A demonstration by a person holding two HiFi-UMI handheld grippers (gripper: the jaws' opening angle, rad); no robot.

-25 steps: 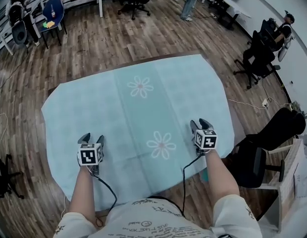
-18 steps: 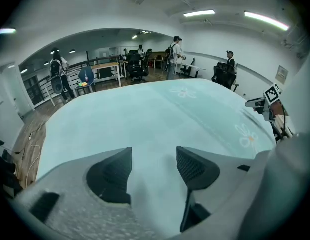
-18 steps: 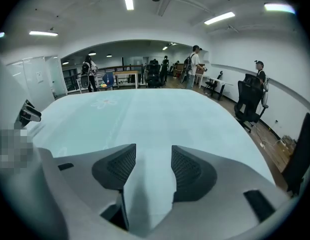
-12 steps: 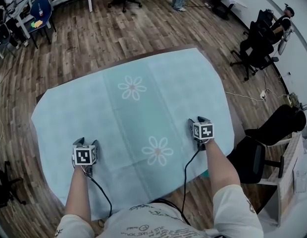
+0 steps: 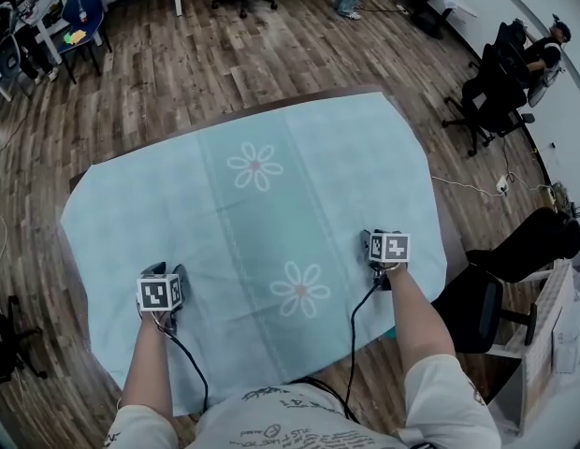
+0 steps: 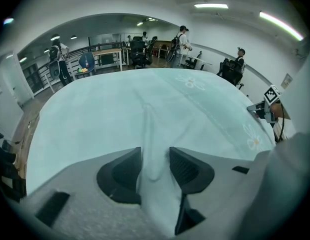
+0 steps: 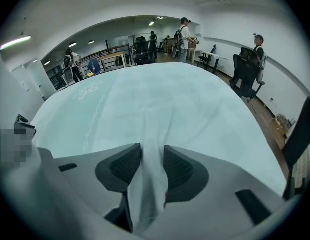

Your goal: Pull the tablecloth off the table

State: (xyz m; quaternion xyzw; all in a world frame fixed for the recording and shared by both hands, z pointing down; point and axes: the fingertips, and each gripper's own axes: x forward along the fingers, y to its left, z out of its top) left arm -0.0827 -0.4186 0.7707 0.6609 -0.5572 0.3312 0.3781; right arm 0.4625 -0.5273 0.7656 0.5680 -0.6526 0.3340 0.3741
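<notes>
Left gripper (image 6: 155, 156) and right gripper (image 7: 152, 154), fingers of each closing on a pinched ridge of pale-blue tablecloth (image 5: 271, 213)

Head view: high above the tablecloth (image 5: 318, 176), over its near edge, facing steeply down.
Left gripper view: low, very close on its near-left part, facing its far edge.
Right gripper view: likewise, near-right.
Shared: the tablecloth's whole top.

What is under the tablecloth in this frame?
A dark wooden table, visible only as a thin strip along the far edge. The tablecloth covers the rest of its top, so anything beneath is hidden.
</notes>
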